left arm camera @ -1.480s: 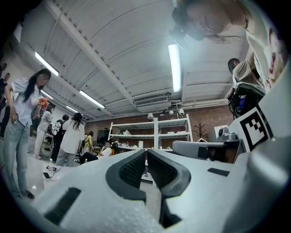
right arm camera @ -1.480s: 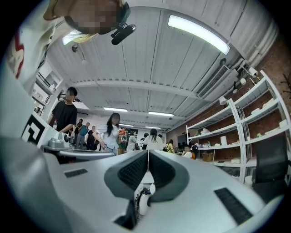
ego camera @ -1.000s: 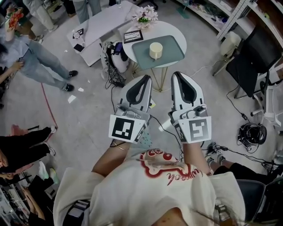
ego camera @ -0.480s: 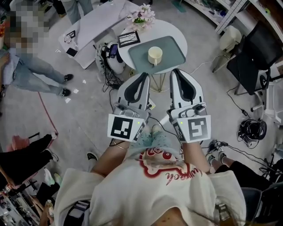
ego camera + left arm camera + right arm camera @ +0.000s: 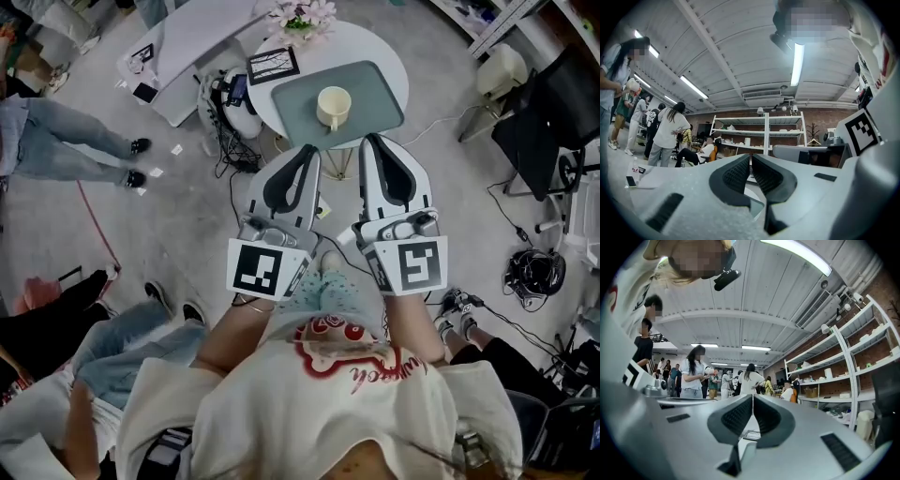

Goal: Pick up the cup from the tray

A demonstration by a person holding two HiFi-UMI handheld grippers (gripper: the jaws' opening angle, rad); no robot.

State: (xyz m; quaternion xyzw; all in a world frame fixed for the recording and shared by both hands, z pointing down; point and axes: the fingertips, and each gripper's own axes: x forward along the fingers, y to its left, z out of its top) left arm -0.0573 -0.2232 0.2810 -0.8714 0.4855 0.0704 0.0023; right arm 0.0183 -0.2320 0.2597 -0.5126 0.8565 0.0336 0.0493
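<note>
Head view: left gripper (image 5: 308, 150) and right gripper (image 5: 371, 141) are hovering side by side near the tray (image 5: 377, 94), both closed tight on nothing. The cup (image 5: 333, 105) is sitting upright on it.

Pink flowers (image 5: 302, 15) and a framed card (image 5: 273, 66) sit on the round white table (image 5: 377, 45).

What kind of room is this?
Probably a workshop or lab. Open shelves hold boxes, cables lie on the bare floor, and several people stand about. A small round table holds a tray with a cup.
</note>
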